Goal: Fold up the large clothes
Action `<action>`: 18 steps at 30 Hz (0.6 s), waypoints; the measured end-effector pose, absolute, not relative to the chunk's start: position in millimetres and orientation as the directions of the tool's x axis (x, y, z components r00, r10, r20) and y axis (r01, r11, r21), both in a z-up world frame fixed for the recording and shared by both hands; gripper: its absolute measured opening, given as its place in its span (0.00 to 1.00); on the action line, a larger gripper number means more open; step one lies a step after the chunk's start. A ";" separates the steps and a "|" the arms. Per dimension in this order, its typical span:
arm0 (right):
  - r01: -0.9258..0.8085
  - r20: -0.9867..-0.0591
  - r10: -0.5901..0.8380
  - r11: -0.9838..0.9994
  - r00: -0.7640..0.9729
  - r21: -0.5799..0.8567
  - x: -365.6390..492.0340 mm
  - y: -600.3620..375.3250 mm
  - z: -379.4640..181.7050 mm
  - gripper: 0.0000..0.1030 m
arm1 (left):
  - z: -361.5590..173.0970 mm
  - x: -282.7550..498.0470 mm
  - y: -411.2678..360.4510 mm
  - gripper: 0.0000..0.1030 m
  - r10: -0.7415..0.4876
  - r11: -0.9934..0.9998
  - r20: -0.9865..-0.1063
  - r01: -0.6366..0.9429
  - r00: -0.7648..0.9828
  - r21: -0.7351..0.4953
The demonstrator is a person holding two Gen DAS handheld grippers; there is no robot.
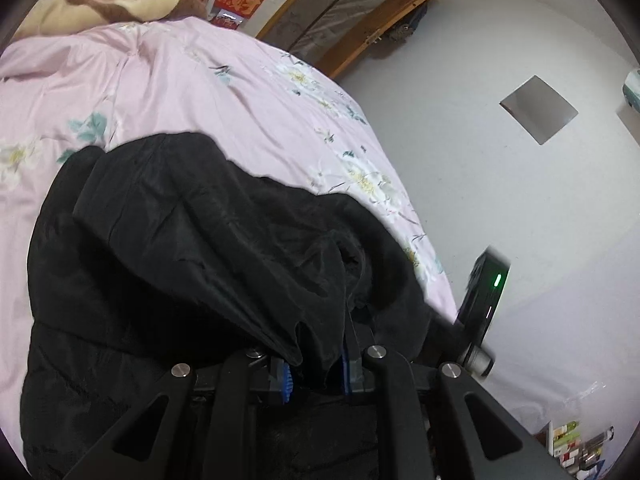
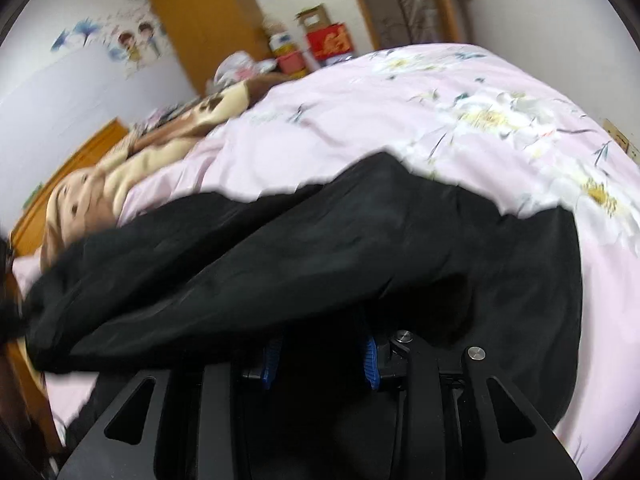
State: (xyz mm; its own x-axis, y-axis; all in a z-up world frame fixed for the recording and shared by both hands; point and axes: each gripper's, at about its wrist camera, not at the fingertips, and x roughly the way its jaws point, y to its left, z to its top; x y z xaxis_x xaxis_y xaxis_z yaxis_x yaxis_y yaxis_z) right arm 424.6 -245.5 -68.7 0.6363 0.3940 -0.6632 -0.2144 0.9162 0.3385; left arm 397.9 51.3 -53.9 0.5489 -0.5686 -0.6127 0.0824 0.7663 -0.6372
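Observation:
A large black padded jacket [image 1: 192, 240] lies on a bed with a pink floral quilt [image 1: 200, 92]. My left gripper [image 1: 316, 376] is shut on a fold of the black jacket, cloth bunched between its blue pads. The other gripper's body [image 1: 484, 304] shows at the right of this view. In the right wrist view the jacket [image 2: 320, 248] drapes over my right gripper [image 2: 320, 364]; its blue pads [image 2: 272, 364] stand apart with black cloth over and between them, fingertips hidden. The quilt [image 2: 460, 92] spreads beyond.
A tan and brown blanket [image 1: 100, 4] lies at the head of the bed, also in the right wrist view [image 2: 132, 160]. Red boxes [image 1: 240, 0] and clutter sit beyond. A wooden door frame [image 1: 360, 12] and white floor [image 1: 520, 200] lie right of the bed edge.

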 end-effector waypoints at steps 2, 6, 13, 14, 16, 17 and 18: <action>-0.178 -0.656 0.369 0.923 0.659 0.340 431.4 -253.7 -63.7 0.33 | -66.7 391.5 50.7 0.16 -0.571 0.766 -0.628 0.070 0.529 -0.638; -0.055 -0.653 0.242 0.955 0.718 0.293 423.2 -283.9 -52.8 0.33 | -90.7 390.5 44.5 0.16 -0.560 0.784 -0.657 0.067 0.504 -0.617; -0.007 -0.624 0.214 0.948 0.752 0.317 396.4 -324.5 -22.5 0.33 | -119.5 389.4 35.5 0.19 -0.487 0.849 -0.738 0.057 0.467 -0.525; -0.043 -0.614 0.229 0.952 0.755 0.303 392.7 -320.1 -15.7 0.33 | -120.6 389.7 34.4 0.20 -0.474 0.859 -0.745 0.060 0.469 -0.508; -0.154 -0.603 0.279 0.956 0.747 0.251 387.1 -299.2 -1.8 0.33 | -120.0 390.2 32.8 0.36 -0.443 0.879 -0.764 0.060 0.469 -0.473; -0.199 -0.602 0.299 0.953 0.740 0.228 384.2 -288.6 2.8 0.36 | -120.3 390.3 32.7 0.43 -0.431 0.888 -0.775 0.065 0.462 -0.456; -0.251 -0.602 0.328 0.945 0.728 0.211 380.9 -278.0 6.9 0.39 | -118.9 389.1 33.7 0.54 -0.421 0.896 -0.785 0.074 0.455 -0.438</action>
